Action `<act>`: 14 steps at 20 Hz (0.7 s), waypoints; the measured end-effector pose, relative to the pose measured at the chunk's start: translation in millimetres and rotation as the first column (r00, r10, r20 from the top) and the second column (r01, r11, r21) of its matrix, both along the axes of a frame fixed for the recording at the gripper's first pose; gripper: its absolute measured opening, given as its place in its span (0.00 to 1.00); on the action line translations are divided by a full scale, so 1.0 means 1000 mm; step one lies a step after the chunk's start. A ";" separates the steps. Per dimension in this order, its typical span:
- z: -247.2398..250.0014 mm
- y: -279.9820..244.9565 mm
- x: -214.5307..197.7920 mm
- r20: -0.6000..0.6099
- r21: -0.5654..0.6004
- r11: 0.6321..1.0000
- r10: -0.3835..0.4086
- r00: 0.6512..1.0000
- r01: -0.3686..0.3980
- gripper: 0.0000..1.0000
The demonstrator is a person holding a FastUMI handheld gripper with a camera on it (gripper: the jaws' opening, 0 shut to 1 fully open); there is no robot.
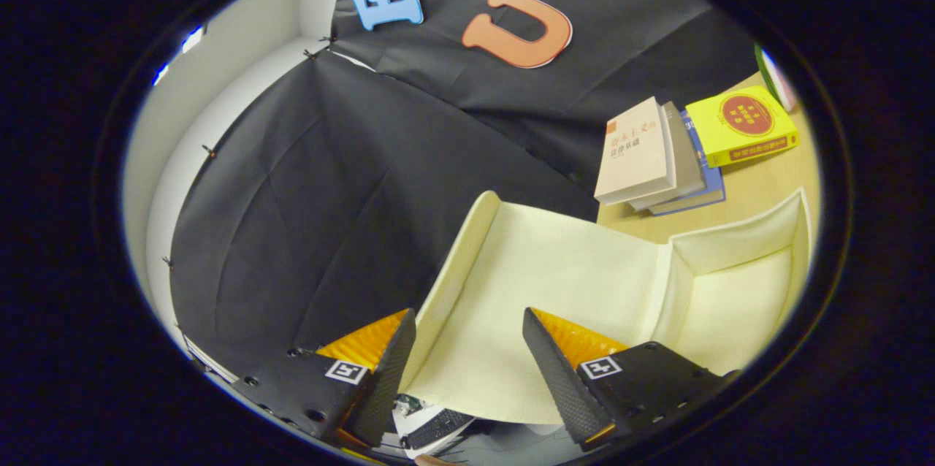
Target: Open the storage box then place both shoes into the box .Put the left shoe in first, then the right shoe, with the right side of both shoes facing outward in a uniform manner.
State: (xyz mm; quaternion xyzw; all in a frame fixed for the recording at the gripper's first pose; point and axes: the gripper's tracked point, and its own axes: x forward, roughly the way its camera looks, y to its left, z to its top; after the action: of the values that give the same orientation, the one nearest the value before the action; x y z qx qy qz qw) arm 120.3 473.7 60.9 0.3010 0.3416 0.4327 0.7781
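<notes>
Gripper: the gripper (467, 349) is tilting strongly, its two fingers (387, 371) standing well apart with nothing clamped between them.
Storage box: the cream storage box (730, 283) is lying open just ahead of the fingers and off to their right, its hollow tray showing bare inner walls.
Lid: the flipped-back lid (540, 269) is spreading out between the fingers and beyond them; its raised edge is running just beside the left finger, though whether the two are touching cannot be told.
Shoe: a white and dark shape, seemingly a shoe (438, 426), is peeking out below the lid's near edge between the finger bases; which shoe it is cannot be told.
Books: a stack of books (650, 155) is resting beyond the box, with a yellow book (741, 126) lying just to its right.
Surface: the pale wooden surface (752, 188) is carrying the books and showing between them and the box.
Booth wall: black cloth (307, 218) is hanging beyond the fingers to their left.
</notes>
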 end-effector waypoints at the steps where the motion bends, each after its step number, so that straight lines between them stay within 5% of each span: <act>1: -0.002 -0.003 0.001 0.010 -0.015 1.000 -0.010 1.000 0.010 0.94; 7: -0.001 -0.062 0.001 0.223 -0.170 0.973 -0.116 0.968 0.156 0.95; 11: -0.018 -0.152 0.013 0.353 -0.377 0.829 -0.284 0.891 0.413 0.96; 14: -0.021 -0.196 0.012 0.393 -0.394 0.780 -0.336 0.856 0.487 0.96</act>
State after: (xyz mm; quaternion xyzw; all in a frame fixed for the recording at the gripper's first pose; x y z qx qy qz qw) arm 132.4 277.5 39.6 0.0970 0.2404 0.1921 0.9465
